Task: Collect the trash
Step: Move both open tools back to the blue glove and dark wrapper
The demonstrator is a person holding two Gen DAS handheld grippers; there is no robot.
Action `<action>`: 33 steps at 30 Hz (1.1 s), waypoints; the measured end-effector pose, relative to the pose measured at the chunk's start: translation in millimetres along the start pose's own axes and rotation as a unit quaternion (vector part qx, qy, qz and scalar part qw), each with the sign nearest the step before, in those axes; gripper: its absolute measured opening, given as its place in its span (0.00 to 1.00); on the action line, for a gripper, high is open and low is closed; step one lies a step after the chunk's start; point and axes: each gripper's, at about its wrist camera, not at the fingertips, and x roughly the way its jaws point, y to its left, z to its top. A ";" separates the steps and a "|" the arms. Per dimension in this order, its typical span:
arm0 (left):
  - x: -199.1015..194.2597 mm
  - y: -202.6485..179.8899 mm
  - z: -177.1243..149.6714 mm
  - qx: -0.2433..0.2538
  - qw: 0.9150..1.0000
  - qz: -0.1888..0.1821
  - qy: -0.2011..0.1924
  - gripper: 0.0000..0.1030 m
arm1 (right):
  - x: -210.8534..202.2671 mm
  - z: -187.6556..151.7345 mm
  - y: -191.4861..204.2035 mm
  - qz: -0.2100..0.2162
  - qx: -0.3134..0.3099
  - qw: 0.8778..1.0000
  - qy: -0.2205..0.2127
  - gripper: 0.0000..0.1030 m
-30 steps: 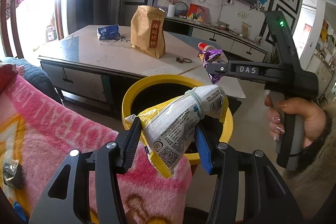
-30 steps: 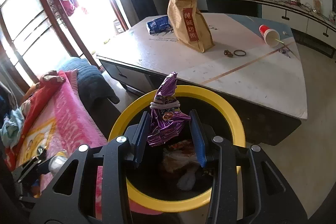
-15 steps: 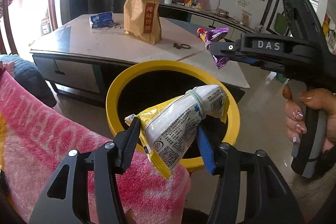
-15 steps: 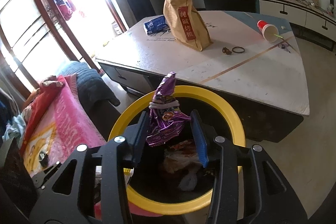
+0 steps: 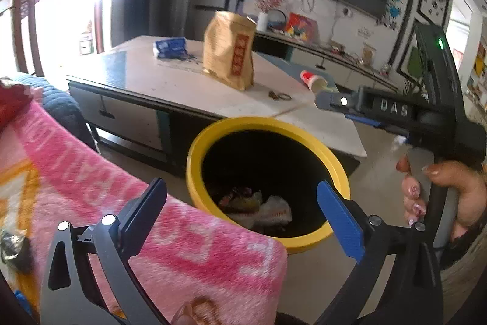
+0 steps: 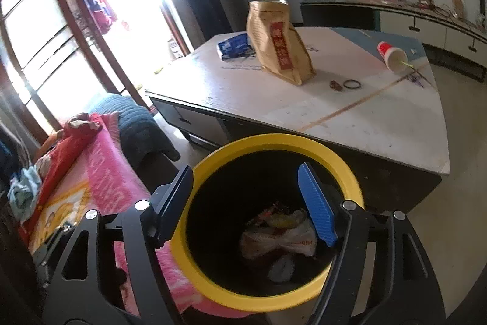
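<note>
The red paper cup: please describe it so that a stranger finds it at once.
Find the large pale table behind the yellow-rimmed bin. Near its far right corner, right of the tall brown paper bag, lies the red paper cup. It alone lies tipped over, its white mouth open.

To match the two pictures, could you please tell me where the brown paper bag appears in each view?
Left wrist: paper bag stands on the table, upper centre.
Right wrist: paper bag on the table, upper centre-right.
Shared landmark: the yellow bin, below it.
</note>
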 end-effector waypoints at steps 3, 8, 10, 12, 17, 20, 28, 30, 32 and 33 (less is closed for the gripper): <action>-15.0 8.9 0.4 -0.013 1.000 0.011 -0.014 0.93 | -3.2 -1.1 14.4 0.008 -0.017 1.000 -0.004 0.64; -37.1 23.2 -3.8 -0.024 0.999 0.029 -0.029 0.93 | -8.3 -4.3 41.4 0.027 -0.048 0.998 -0.009 0.67; -45.5 29.5 -6.2 -0.028 0.998 0.040 -0.033 0.93 | -10.8 -5.9 51.4 0.035 -0.060 0.998 -0.011 0.68; -53.7 36.8 -9.4 -0.036 0.997 0.050 -0.036 0.93 | -13.2 -7.9 60.0 0.044 -0.069 0.997 -0.012 0.68; -74.3 56.1 -17.6 -0.057 0.995 0.071 -0.046 0.94 | -17.9 -13.9 82.4 0.065 -0.090 0.994 -0.011 0.68; -85.5 67.7 -22.2 -0.070 0.993 0.081 -0.051 0.94 | -20.3 -17.4 94.0 0.076 -0.101 0.992 -0.010 0.68; -116.7 96.1 -33.5 -0.100 0.985 0.119 -0.069 0.94 | -21.1 -29.2 126.8 0.102 -0.134 0.986 -0.003 0.71; -123.5 103.1 -37.2 -0.105 0.983 0.129 -0.071 0.94 | -19.0 -33.3 135.4 0.109 -0.142 0.984 0.002 0.71; -128.3 108.5 -39.7 -0.109 0.982 0.137 -0.071 0.94 | -16.0 -38.2 146.2 0.119 -0.151 0.981 0.008 0.71; -131.9 112.1 -42.3 -0.113 0.981 0.143 -0.071 0.94 | -14.2 -40.5 151.2 0.124 -0.154 0.980 0.012 0.72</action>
